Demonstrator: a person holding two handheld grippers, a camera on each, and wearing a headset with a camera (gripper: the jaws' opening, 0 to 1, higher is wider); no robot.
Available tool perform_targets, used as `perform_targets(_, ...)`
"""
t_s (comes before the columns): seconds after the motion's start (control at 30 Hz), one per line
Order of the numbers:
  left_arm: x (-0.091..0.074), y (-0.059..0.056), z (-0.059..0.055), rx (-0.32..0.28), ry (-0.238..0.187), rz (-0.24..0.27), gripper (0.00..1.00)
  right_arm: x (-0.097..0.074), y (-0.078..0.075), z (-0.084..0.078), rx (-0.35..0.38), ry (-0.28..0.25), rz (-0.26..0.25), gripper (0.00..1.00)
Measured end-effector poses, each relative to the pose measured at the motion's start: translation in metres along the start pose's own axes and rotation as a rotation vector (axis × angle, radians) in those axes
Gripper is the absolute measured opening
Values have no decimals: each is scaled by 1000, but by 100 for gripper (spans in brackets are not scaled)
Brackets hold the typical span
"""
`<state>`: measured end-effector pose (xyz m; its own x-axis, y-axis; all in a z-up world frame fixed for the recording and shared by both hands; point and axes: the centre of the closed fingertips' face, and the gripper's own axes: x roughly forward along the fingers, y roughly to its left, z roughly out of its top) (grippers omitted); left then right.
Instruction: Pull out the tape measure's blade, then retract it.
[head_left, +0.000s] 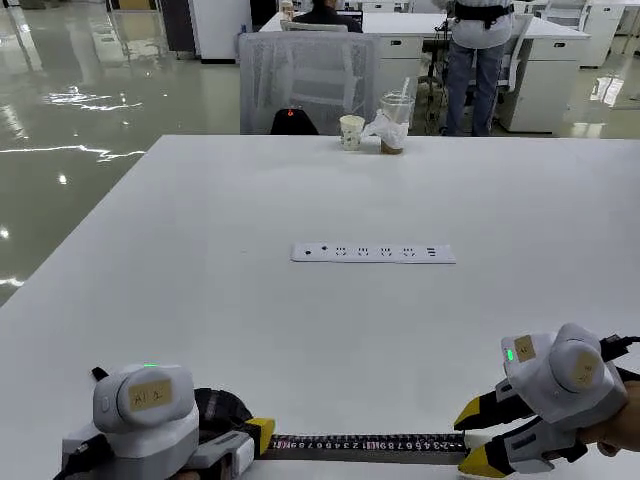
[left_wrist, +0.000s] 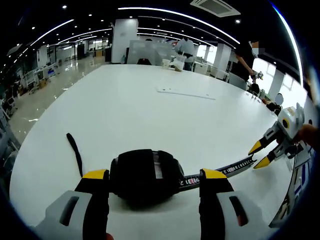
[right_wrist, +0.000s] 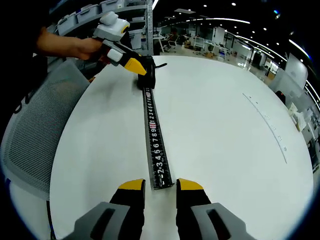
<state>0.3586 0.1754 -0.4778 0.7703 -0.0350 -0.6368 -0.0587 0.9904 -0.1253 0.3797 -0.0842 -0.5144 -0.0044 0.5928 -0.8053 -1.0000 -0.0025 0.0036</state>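
Observation:
My left gripper is shut on the black tape measure case, with a yellow-tipped jaw on each side of it. In the head view this left gripper sits at the bottom left with the case. The dark blade lies pulled out flat on the white table, running right to my right gripper. Seen from the right gripper view, the blade ends between the tips of my right gripper, whose jaws stand slightly apart on either side of it.
A white power strip lies mid-table. Two cups stand at the far edge, with a mesh chair behind them. A person stands at desks beyond. The case's black strap lies on the table.

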Motion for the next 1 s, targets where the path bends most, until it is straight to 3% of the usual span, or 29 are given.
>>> perform_targets(0.33, 4, 6, 0, -5, 1, 9, 66, 3, -6, -1, -12, -10, -11, 16)
perform_targets(1.0, 11, 9, -2, -9, 13, 24, 63, 5, -3, -2, 17, -50, -1, 12)
